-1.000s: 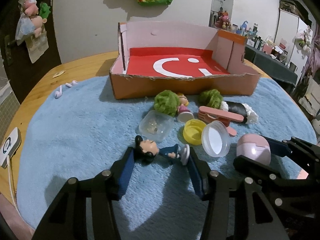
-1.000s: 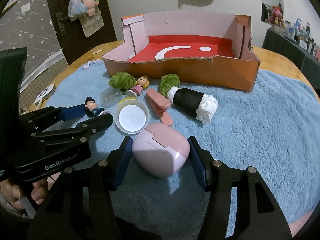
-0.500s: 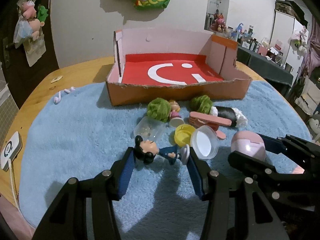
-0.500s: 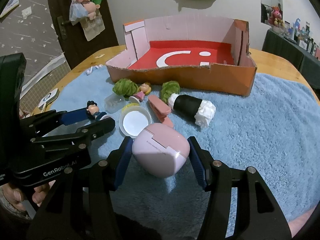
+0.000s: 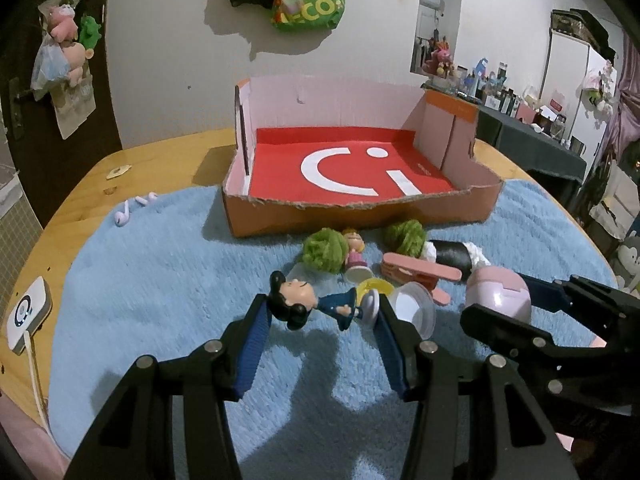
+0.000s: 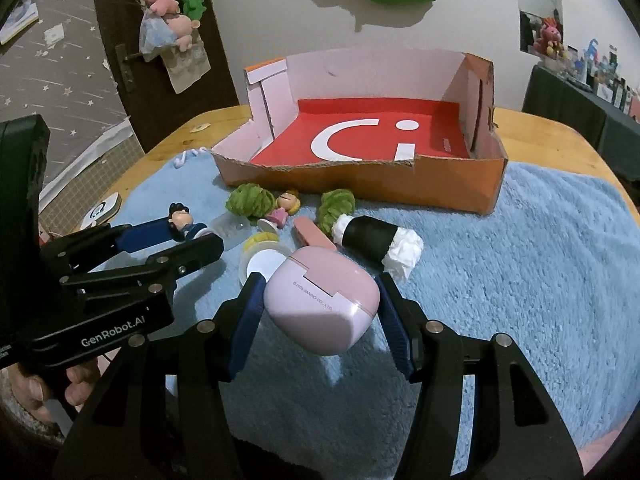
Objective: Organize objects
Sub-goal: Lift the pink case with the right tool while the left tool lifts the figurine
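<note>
While both tools hang over the blue rug point(image 5: 132, 292) on the wooden table point(image 5: 168, 152), the left claw point(image 5: 320, 320) pinches a dark-haired boy figurine point(image 5: 312, 304) lying sideways between its blue pads, head against one pad and round base against the other, lifted clear of the rug with its shadow beneath; the right claw point(image 6: 320, 300) pinches a pink earbud case point(image 6: 322, 300), both pads pressed on its sides and the case raised off the rug; a hand point(image 6: 44, 392) grips the left tool's handle at the lower left of the right wrist view; just beyond the case lie a clear round lid point(image 6: 260, 264) touching a yellow cap point(image 6: 262, 240), then a pink clip point(image 6: 314, 236), a black roll with white tissue ends point(image 6: 376, 240), a small clear cup point(image 6: 230, 226), two green yarn balls point(image 6: 250, 200), and a little blond doll in pink point(image 6: 284, 208) between them; behind these stands an open orange cardboard box point(image 6: 360, 184) with a red floor, nothing visible inside; white earbuds point(image 5: 134, 208) lie at the rug's far left edge; a white charger point(image 5: 26, 312) rests on the table's left rim.
</note>
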Demonstrator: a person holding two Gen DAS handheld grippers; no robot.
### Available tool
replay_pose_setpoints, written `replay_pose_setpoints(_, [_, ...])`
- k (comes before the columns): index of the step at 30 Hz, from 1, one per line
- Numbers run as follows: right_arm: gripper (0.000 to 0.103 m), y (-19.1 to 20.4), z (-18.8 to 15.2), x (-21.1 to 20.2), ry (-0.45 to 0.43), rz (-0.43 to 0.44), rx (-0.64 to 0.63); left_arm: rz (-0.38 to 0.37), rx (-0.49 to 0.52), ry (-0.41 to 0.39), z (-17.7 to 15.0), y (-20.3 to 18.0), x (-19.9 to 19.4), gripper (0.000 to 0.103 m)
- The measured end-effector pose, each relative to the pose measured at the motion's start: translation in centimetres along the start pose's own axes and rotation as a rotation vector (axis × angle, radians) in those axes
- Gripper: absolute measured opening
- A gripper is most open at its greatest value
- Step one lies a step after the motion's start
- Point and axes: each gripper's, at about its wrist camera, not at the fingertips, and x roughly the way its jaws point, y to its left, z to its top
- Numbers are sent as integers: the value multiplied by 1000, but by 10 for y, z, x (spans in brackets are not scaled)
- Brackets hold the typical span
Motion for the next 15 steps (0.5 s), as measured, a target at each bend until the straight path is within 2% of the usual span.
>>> replay_pose_setpoints(15, [54, -1, 11, -1, 0, 9, 10, -7, 7, -27, 16, -1, -1, 54])
